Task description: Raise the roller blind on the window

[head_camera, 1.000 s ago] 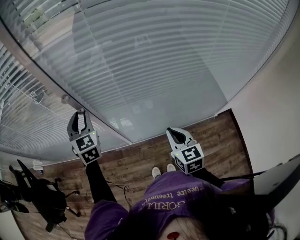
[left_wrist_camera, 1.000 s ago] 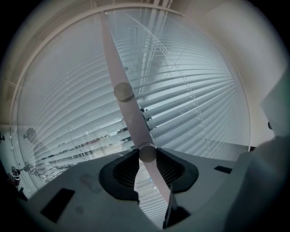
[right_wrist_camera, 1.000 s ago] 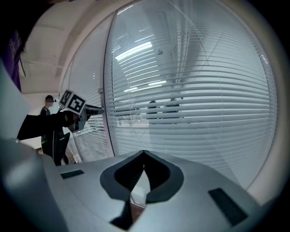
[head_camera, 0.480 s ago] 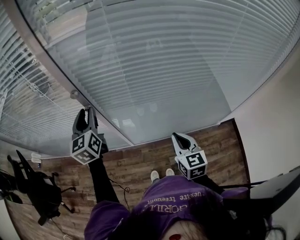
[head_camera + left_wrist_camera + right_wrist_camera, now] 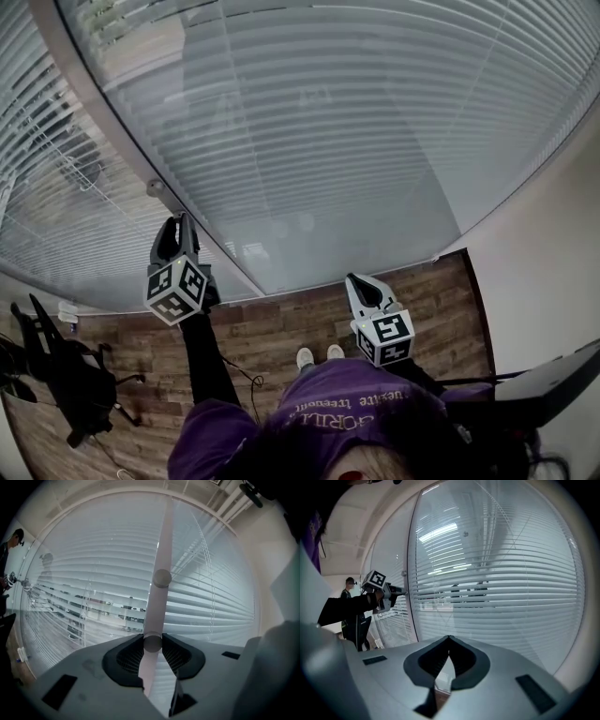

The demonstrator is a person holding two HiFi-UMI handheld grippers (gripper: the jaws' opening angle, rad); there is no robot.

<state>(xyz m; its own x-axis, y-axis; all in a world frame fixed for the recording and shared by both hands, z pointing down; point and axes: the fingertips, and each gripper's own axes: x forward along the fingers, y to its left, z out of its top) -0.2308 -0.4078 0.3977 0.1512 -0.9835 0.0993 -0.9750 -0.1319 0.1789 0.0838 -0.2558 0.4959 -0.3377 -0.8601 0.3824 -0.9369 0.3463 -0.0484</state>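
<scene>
A: Wood floor [image 5: 272,323] runs along the bottom of the frame, and above it the blind [image 5: 356,122] hangs all the way down, slats filling the whole upper frame.

B: And look at the left hand-held gripper [image 5: 177,225], left of centre, nose up against the window post [image 5: 161,545], jaws clenched on the lower knob [image 5: 152,643]. A second knob [image 5: 162,578] sits further up the post, untouched.

A: Right hand-held gripper [image 5: 449,638]?

B: Lower right, well apart from the blind, jaws pressed together on nothing. Just waiting.

A: So this looks like the winding step. How do you do it well?

B: Keep the pads square on the knob's round sides, I'd say, and roll about the gripper's own line. Push sideways and that smooth knob may slip out. When the wrist runs out of roll, let go, wind back, grip again.

A: What's changed over the last second?

B: The marker cube [image 5: 175,291] tells it. A second ago its faces sat nearly upright, now it's tipped onto a corner. So the left one has rolled on the spot, same knob. The right one hasn't stirred, and I can't see the slats any higher yet.
</scene>
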